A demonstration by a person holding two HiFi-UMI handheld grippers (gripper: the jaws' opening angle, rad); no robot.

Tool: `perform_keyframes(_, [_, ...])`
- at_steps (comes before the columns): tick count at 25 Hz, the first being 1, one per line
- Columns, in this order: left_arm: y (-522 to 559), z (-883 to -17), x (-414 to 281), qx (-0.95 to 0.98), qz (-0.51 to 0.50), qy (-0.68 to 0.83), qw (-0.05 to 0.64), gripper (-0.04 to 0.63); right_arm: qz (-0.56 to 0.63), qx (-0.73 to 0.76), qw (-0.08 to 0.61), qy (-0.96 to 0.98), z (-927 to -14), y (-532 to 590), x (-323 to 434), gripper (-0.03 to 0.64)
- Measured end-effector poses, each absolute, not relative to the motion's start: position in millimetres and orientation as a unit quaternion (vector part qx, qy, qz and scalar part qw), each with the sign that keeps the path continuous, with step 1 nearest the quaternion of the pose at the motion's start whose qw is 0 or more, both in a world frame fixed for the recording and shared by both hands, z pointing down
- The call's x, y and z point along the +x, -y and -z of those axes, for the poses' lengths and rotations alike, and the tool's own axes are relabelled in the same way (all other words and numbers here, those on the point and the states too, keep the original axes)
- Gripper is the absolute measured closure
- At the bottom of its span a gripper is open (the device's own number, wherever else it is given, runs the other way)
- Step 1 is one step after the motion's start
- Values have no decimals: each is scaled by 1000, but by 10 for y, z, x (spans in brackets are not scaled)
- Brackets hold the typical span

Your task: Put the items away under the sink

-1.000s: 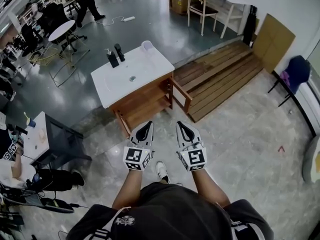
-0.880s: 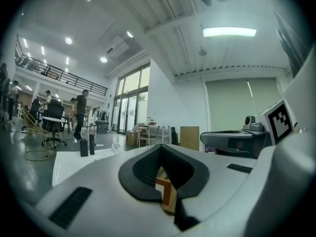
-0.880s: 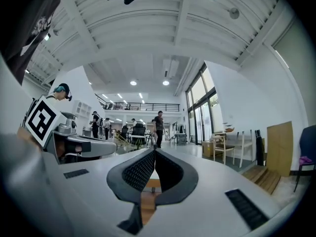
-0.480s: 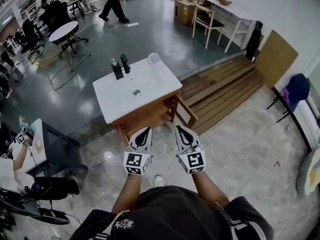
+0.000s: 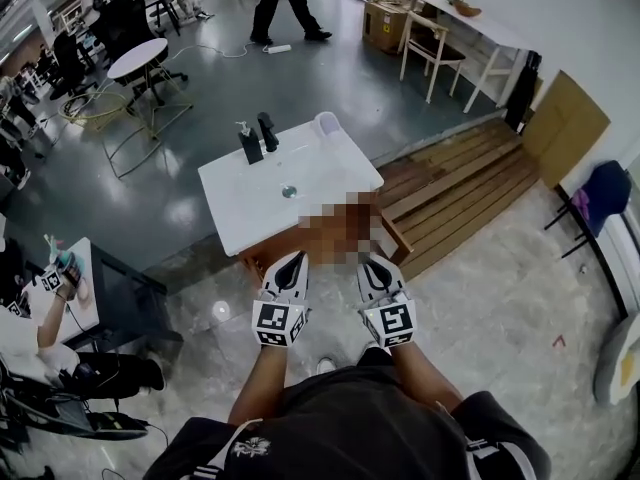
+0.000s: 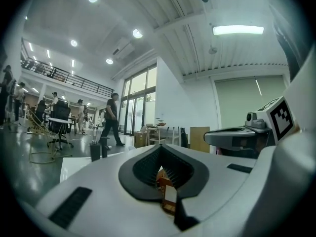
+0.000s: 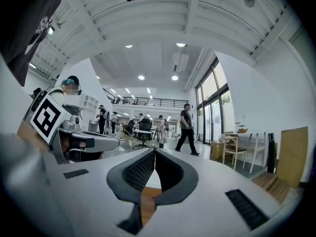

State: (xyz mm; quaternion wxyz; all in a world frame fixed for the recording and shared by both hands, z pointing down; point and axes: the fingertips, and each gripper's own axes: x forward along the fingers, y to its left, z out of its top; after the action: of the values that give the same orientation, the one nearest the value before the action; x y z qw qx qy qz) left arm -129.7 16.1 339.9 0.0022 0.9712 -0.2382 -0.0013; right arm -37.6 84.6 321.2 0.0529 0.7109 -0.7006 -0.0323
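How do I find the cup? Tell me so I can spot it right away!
Look for the white sink top standing in the middle of the room. The cup stands alone on its far right corner. It is pale and round, while the two dark items on the top are tall and stand close together further left.

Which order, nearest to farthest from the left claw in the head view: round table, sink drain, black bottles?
1. Sink drain, straight ahead of the left claw.
2. Black bottles, farther back, slightly left of the drain.
3. Round table, well beyond, off to the left.
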Motion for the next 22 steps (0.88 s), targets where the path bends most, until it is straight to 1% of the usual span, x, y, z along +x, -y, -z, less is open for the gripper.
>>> perform_keyframes(6, [56,-3541,-1244,967,-11,254,6,591,23,690,53,721,-3336,-507,-305,594])
perform_keyframes(11, [317,-3525,-1065,959,-24,283,4,591,11,665,43,745,-3343,-189,-90,594])
perform_keyframes(22, [819,-3496,-264,939,-38,342,17,591,2,607,24,794,-3296,498,665,594])
